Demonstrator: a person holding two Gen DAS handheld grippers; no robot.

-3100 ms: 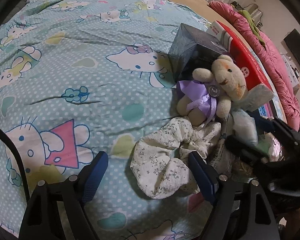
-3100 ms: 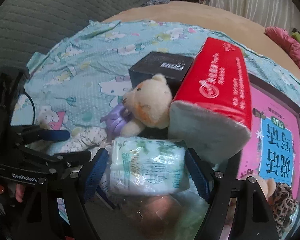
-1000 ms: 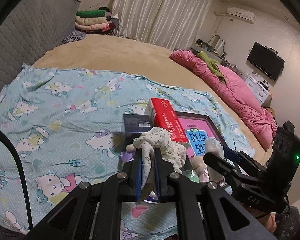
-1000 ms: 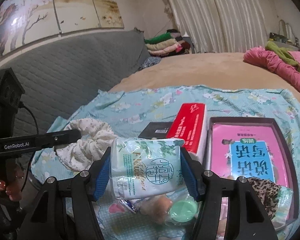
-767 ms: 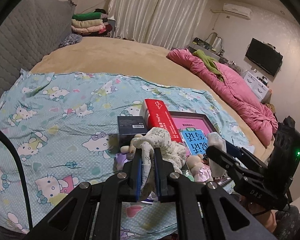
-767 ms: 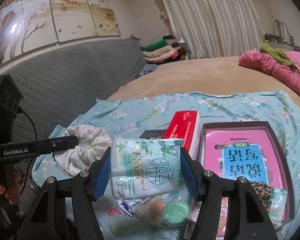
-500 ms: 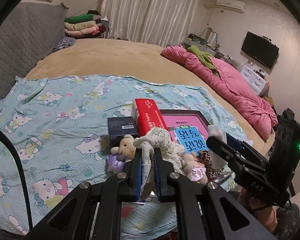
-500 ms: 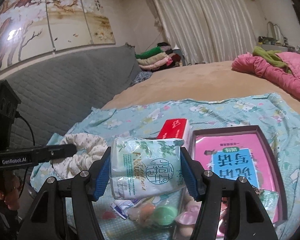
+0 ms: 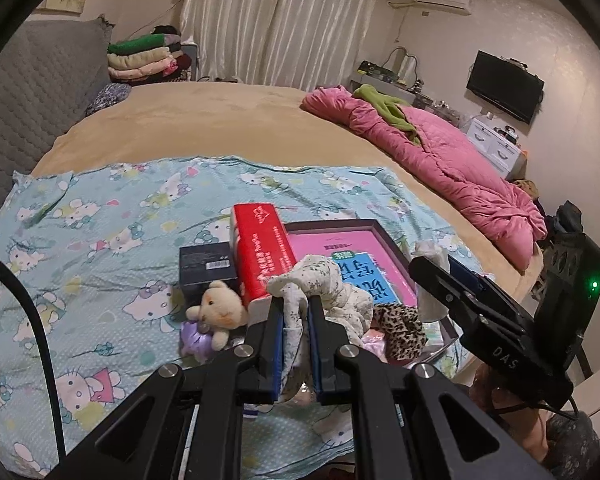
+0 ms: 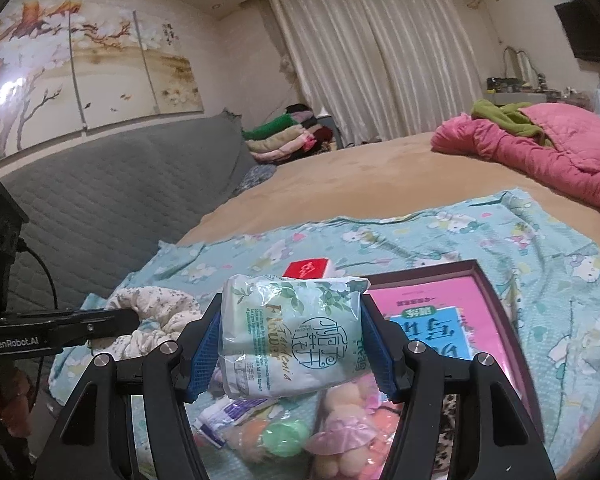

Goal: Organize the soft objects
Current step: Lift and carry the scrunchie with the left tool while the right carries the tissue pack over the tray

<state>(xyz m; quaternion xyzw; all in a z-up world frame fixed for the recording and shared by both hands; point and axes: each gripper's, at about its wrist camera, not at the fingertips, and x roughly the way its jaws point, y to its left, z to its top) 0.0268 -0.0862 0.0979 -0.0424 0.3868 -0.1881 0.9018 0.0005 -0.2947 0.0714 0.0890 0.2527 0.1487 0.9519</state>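
Observation:
My left gripper (image 9: 296, 312) is shut on a white floral scrunchie (image 9: 328, 292) and holds it high above the bed; the scrunchie also shows in the right wrist view (image 10: 156, 316). My right gripper (image 10: 292, 344) is shut on a pale green tissue pack (image 10: 292, 332), also lifted. Below on the Hello Kitty sheet (image 9: 100, 248) lie a cream teddy bear with a purple bow (image 9: 216, 312), a leopard-print soft item (image 9: 400, 324) and a pink-skirted doll (image 10: 340, 432).
A red tissue pack (image 9: 260, 248), a black box (image 9: 206, 268) and a dark tray with a pink book (image 9: 340, 248) lie on the sheet. A green lid (image 10: 284, 436) lies below. A pink quilt (image 9: 440, 152) is at the right, a grey headboard (image 10: 100, 200) at the left.
Both grippers closed on their items, the scrunchie and the tissue pack, then lifted them high off the bed. Over the last second both kept rising slightly.

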